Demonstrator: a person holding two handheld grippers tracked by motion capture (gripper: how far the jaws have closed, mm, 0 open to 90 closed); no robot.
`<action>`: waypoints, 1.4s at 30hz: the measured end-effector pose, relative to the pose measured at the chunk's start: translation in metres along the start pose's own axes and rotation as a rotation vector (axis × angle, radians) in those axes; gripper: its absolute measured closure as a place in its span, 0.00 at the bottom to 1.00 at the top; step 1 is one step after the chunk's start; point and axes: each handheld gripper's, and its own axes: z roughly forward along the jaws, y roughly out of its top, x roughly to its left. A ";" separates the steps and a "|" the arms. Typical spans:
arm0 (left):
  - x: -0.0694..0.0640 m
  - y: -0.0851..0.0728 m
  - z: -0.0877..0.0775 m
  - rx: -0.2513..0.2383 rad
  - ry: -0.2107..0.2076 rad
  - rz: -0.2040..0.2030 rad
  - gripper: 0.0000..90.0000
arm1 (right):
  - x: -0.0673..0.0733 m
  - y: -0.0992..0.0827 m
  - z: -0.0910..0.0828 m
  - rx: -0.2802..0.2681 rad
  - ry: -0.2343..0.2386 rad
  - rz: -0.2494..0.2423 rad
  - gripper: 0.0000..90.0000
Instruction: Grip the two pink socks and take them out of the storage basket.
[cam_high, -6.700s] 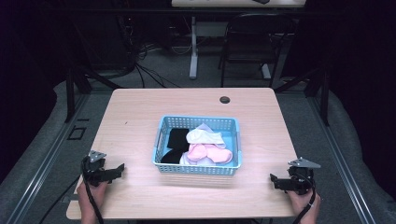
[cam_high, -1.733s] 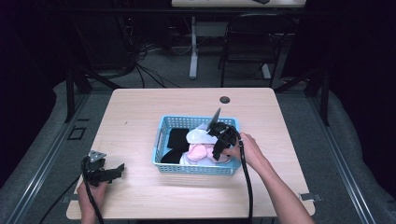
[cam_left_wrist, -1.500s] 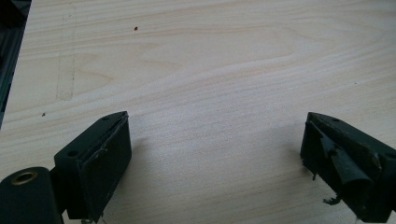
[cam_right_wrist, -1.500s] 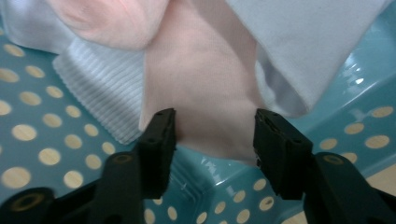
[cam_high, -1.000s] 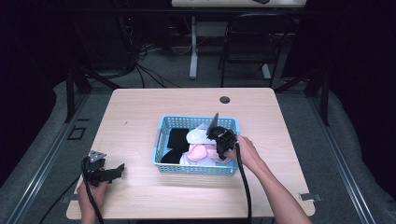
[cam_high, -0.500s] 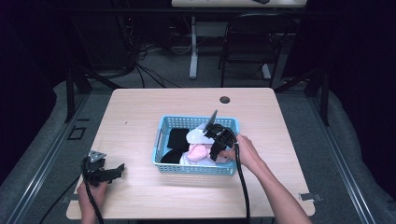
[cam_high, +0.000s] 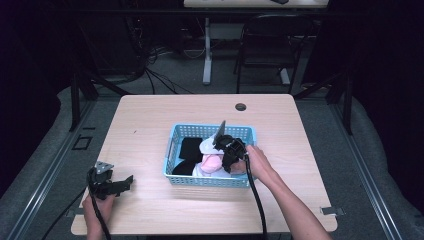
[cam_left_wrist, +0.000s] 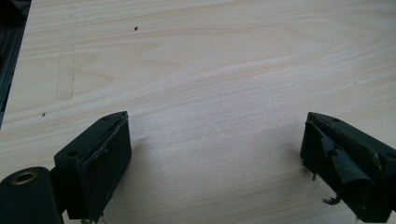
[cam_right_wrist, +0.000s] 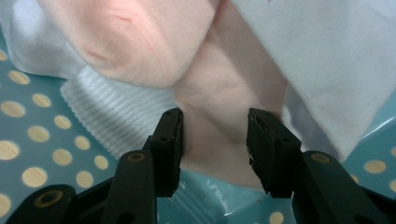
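Your right gripper (cam_right_wrist: 215, 140) is down inside the blue basket (cam_high: 175, 145), and its jaws have just been closing, now partway in around a fold of the pink cloth (cam_right_wrist: 219, 93). The fold lies between the pads, touching both. White ribbed cloth (cam_right_wrist: 116, 112) sits just left of the jaws. Your left gripper (cam_left_wrist: 212, 158) rests wide open over the bare table (cam_left_wrist: 210, 56), holding nothing.

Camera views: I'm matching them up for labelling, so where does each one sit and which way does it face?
High view: above the person's side, facing forward and down on the table and blue basket; both forearms show.
Left gripper view: rides the left gripper, facing bare tabletop; its jaws stand wide.
Right gripper view: rides the right gripper, facing down into the basket; pink cloth lies between its jaws.
Shared: high and right gripper views both show the basket's clothes.
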 end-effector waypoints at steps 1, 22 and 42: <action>0.000 0.000 0.000 0.000 0.000 0.000 0.10 | 0.000 0.000 0.001 0.000 0.002 0.001 0.70; 0.000 0.000 0.000 -0.001 0.000 -0.002 0.10 | 0.003 -0.011 -0.026 -0.066 -0.012 -0.006 0.99; 0.000 0.000 0.000 -0.001 0.000 -0.002 0.10 | -0.004 -0.023 -0.085 -0.205 -0.048 0.023 0.99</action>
